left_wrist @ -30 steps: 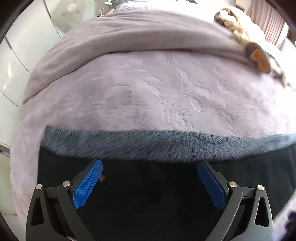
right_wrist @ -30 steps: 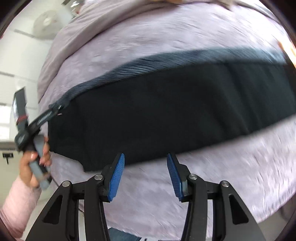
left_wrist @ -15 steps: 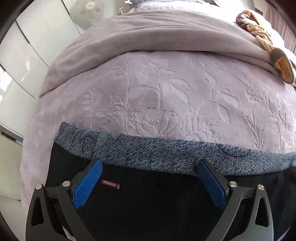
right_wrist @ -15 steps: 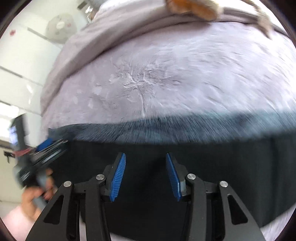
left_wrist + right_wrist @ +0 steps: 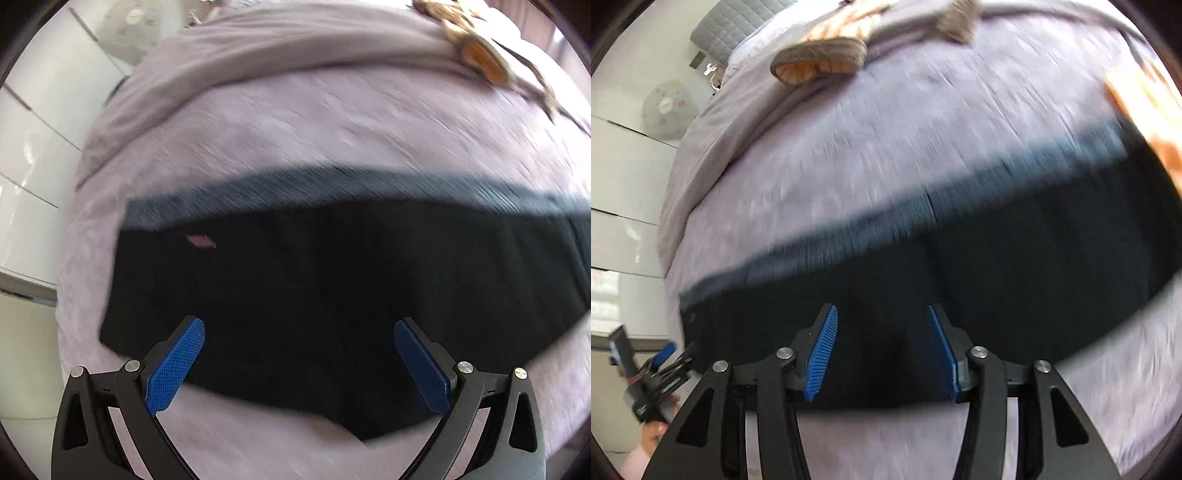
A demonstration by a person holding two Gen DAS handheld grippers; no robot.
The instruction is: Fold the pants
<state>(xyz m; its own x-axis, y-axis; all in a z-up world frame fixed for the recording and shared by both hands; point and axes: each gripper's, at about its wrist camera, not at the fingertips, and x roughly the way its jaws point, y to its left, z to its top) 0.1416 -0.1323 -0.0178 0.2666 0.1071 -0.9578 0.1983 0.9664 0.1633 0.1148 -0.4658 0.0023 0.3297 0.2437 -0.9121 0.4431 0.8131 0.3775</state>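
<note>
Black pants [image 5: 332,280] lie flat across a lilac bedspread [image 5: 295,122], with a blue-grey heathered band [image 5: 332,184] along their far edge and a small red label [image 5: 201,241] near the left end. My left gripper [image 5: 299,354] is open and empty, hovering over the near part of the pants. In the right wrist view the same pants [image 5: 997,266] stretch across the bed. My right gripper [image 5: 882,350] is open and empty above their near edge. The left gripper [image 5: 661,373] shows at the lower left there, held in a hand.
A brown and orange plush toy [image 5: 820,59] lies at the far side of the bed, also in the left wrist view [image 5: 480,59]. White cabinet fronts [image 5: 33,122] stand to the left. A round fan [image 5: 666,107] is at the far left. The bed's near edge is close below both grippers.
Both grippers pulled back toward the near edge of the bed, so more of the pants shows ahead of them. Both stayed open and empty.
</note>
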